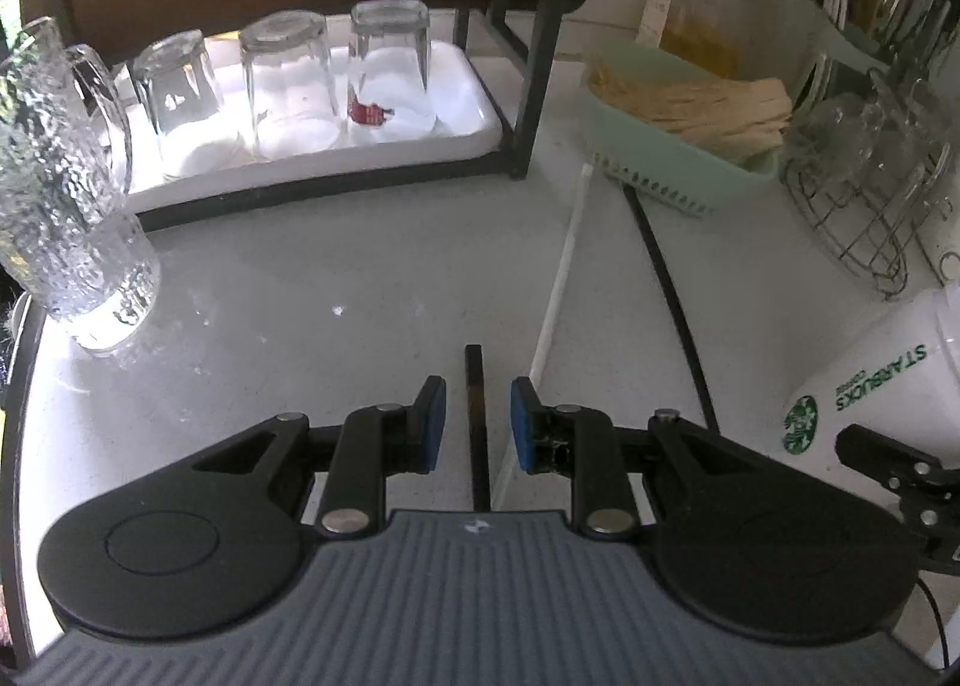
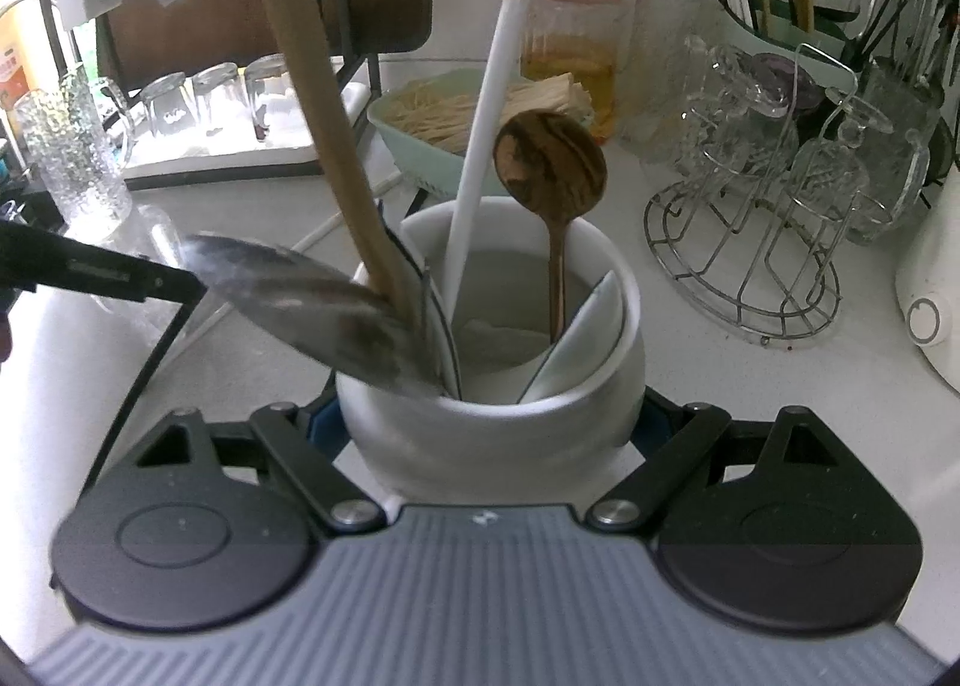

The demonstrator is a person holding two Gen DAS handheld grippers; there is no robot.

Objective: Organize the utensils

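A: Left gripper point(image 1: 478, 423): fingers spread, blue pads flanking a thin black chopstick point(image 1: 474, 386) on the speckled tabletop point(image 1: 300, 290), untouched.
B: Right gripper point(image 2: 486, 428): fingers pinching the round white ceramic holder point(image 2: 480, 440). Inside: wooden spoon point(image 2: 549, 164), steel spoon point(image 2: 288, 296). Beyond: wire rack point(image 2: 744, 266).
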